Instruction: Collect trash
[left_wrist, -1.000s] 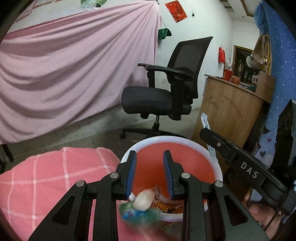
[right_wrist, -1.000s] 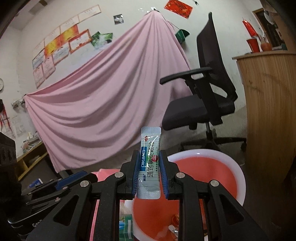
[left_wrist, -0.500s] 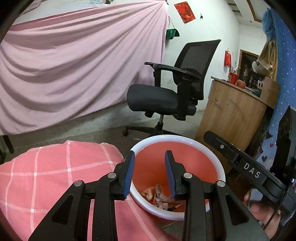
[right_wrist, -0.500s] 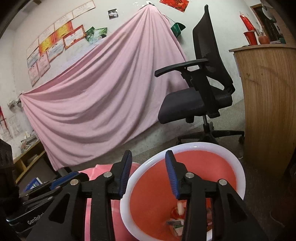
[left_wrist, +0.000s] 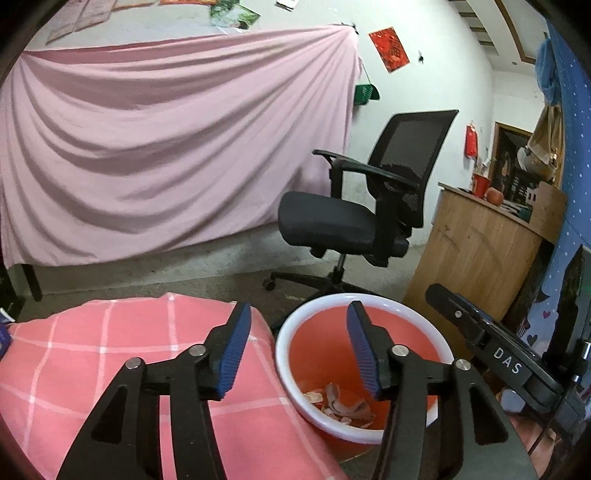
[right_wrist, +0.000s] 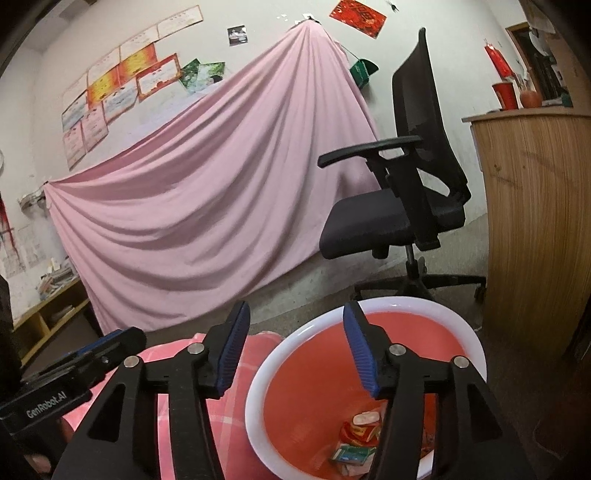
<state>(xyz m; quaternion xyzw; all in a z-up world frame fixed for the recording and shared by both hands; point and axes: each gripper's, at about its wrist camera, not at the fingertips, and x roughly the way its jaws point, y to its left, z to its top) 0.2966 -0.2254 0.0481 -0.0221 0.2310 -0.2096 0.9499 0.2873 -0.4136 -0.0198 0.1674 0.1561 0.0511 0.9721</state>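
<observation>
While the left wrist camera looked out over a pink checked cloth (left_wrist: 92, 354), the left gripper (left_wrist: 295, 347) hung above that cloth's edge with its jaws opening and nothing between its 2 blue pads (left_wrist: 234, 349). Just right of the cloth stood a red basin (left_wrist: 284, 343) with a white rim, and the trash (left_wrist: 340, 400), a loose heap of pale scraps and wrappers, lay at its bottom. The right gripper (left_wrist: 487, 354), a black body lettered DAS, reached in from the right, just beside the basin's rim. Behind them stood a black office chair (left_wrist: 354, 218), a pink sheet (left_wrist: 166, 147) draped along the wall, and a wooden counter (left_wrist: 476, 251) on the right. From the right wrist camera, the right gripper (right_wrist: 293, 347) pointed over the basin's (right_wrist: 266, 362) near rim, its jaws likewise opening and empty between the blue pads (right_wrist: 360, 350). The trash (right_wrist: 358, 439) showed as red, green and white wrappers low in the basin. The left gripper (right_wrist: 74, 373) lay at the left edge over the cloth (right_wrist: 255, 343), and how its jaws stood could not be told from there. The chair (right_wrist: 399, 206), sheet (right_wrist: 203, 192) and counter (right_wrist: 535, 221) filled the background.
</observation>
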